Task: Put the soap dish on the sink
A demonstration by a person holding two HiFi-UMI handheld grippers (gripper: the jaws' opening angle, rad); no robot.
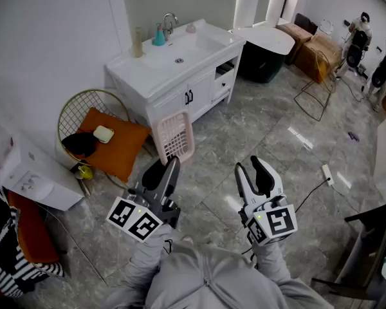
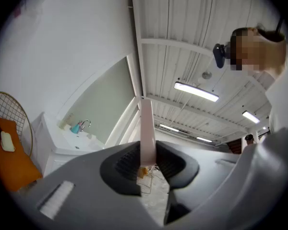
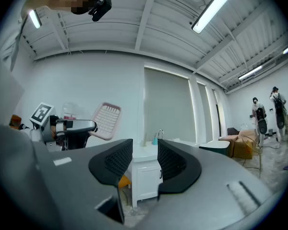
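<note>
My left gripper [image 1: 170, 164] is shut on a pink slotted soap dish [image 1: 174, 137], which it holds up in the air over the floor. In the left gripper view the dish [image 2: 147, 128] shows edge-on, pinched between the pads. The white vanity sink [image 1: 202, 42] stands ahead, beyond the dish, with a faucet [image 1: 170, 23] at its back; it also appears far off as the sink [image 2: 73, 139] in the left gripper view. My right gripper [image 1: 252, 167] is open and empty, level beside the left one. In the right gripper view, the dish [image 3: 107, 120] shows at the left, and the sink [image 3: 146, 151] lies between the jaws.
A gold wire chair [image 1: 83, 103] with an orange cushion [image 1: 119, 148] stands left of the vanity. A teal bottle [image 1: 159, 37] sits by the faucet. A round white table [image 1: 272, 40], boxes [image 1: 316, 51], a wire frame [image 1: 314, 98] and a power strip [image 1: 327, 174] lie to the right.
</note>
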